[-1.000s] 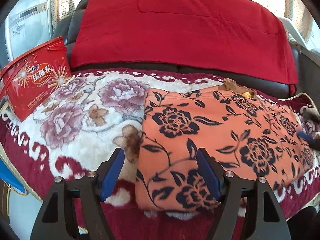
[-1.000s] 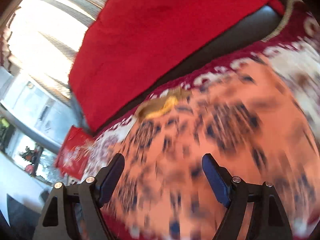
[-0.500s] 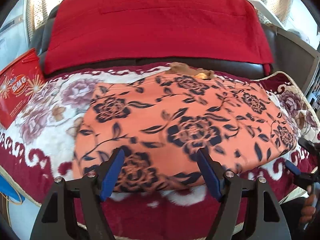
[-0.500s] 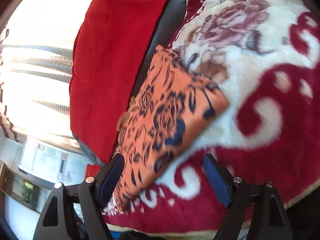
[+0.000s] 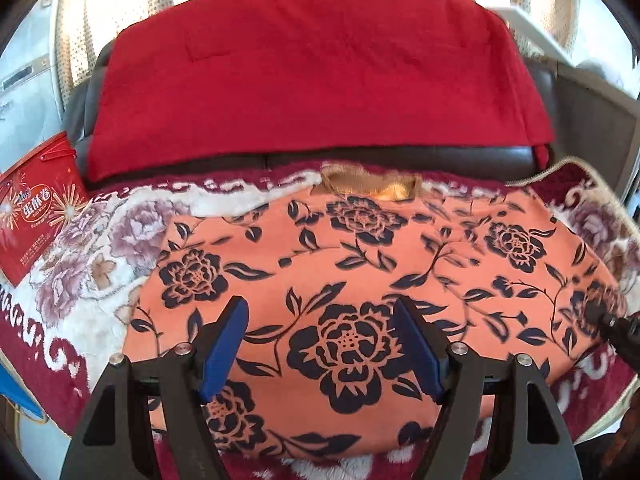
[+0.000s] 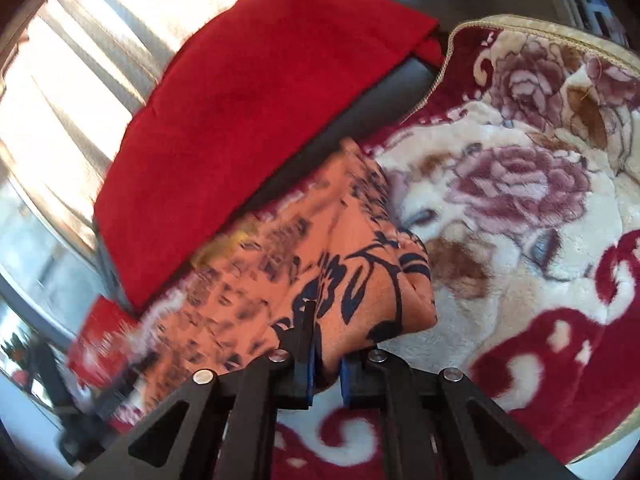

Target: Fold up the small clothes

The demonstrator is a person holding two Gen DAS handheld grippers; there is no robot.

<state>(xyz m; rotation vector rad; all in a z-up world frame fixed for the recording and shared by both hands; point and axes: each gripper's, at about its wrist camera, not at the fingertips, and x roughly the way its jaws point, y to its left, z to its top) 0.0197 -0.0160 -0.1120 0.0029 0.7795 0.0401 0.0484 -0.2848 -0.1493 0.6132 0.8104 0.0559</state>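
Over garment [image 5: 360,280] left gripper [image 5: 320,344] jaws spread; right gripper [image 6: 326,364] jaws pinch its corner, left part blurred

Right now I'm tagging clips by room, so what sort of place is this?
Most likely a home living room: the orange floral garment lies on a plush flower-patterned blanket over a dark leather sofa, with a red throw on its backrest and curtained windows behind.
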